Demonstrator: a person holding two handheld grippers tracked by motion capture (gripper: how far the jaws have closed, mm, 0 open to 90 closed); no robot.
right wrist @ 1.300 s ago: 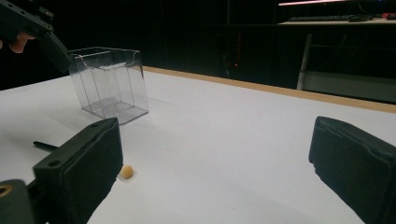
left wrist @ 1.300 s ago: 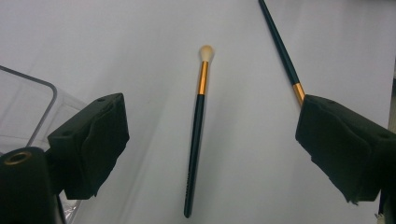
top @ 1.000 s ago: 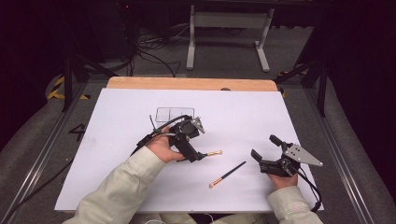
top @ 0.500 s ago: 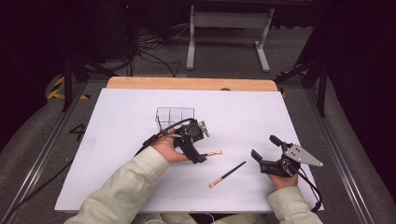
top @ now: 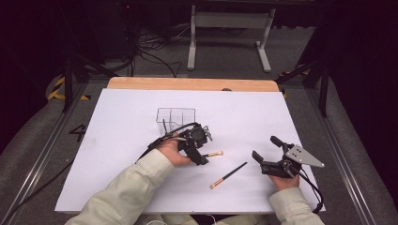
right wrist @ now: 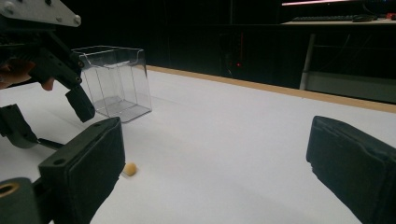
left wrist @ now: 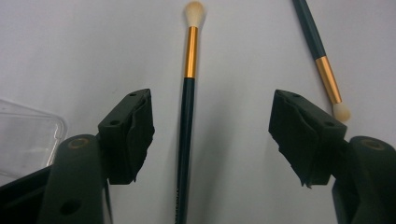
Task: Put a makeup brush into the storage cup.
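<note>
Two thin dark makeup brushes with gold ferrules lie on the white sheet. My left gripper [top: 202, 155] hovers low over the nearer brush [left wrist: 187, 116], which runs between the two pads without touching either. Its jaws have just been closing, and a clear gap remains on both sides. The second brush [top: 229, 175] lies slanted to the right, its bristle tip [left wrist: 342, 111] beside the right-hand pad. My right gripper [top: 265, 147] rests on the sheet at the right, open with nothing between its jaws. From there the left gripper [right wrist: 46, 116] shows in front of a clear plastic box [right wrist: 116, 79].
The clear plastic box [top: 176, 117] has compartments and stands just behind the left hand. A wooden table edge [top: 192, 84] runs along the far side. Dark floor, cables and a metal stand [top: 225, 35] lie beyond it.
The left gripper has sunk a little toward the brush, and its jaws stand narrower. The right hand and both brushes have kept still.
</note>
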